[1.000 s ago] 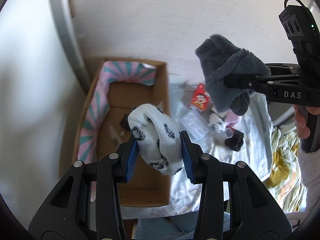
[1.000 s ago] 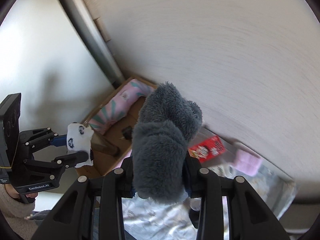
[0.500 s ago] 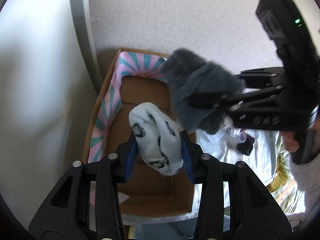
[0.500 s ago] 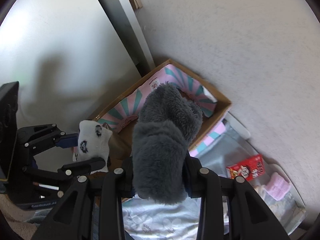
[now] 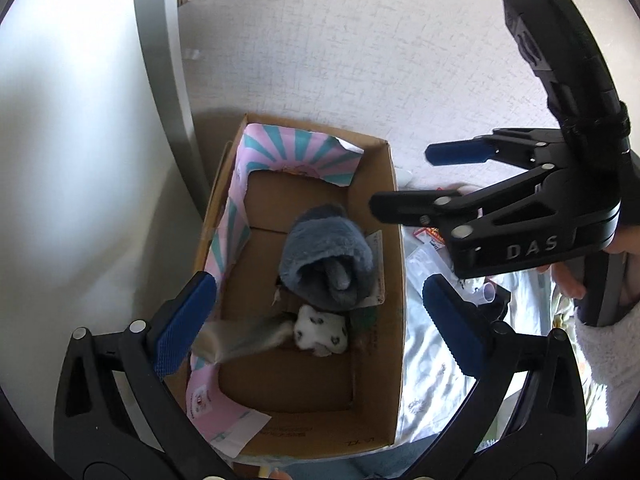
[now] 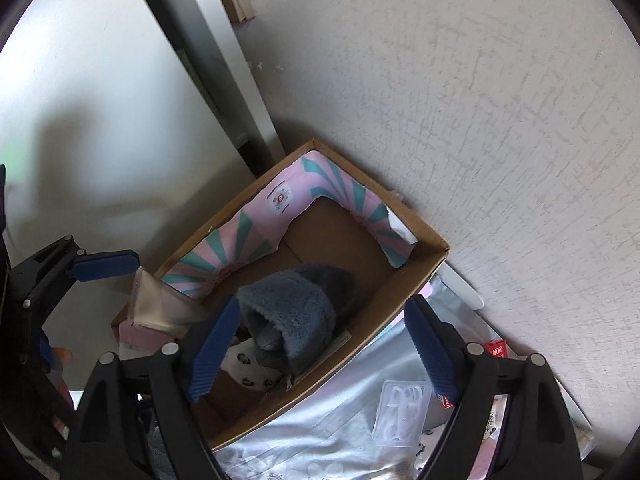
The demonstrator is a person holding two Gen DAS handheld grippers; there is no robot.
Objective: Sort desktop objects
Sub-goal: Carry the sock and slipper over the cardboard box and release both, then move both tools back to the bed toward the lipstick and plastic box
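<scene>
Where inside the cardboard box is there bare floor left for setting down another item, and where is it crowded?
Inside the cardboard box, bare floor remains at the far end, between the striped pink liner and the grey fuzzy sock, and at the near end below the white spotted sock. The middle is crowded: both socks lie touching there.

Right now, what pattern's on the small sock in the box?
White with dark spots; clearest in left wrist view.

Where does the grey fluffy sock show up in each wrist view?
Left wrist: grey fluffy sock at picture centre, inside the cardboard box.
Right wrist: lower centre, inside the same box, just right of the near left pad.
Shared landmark: the pink and teal striped liner.
</scene>
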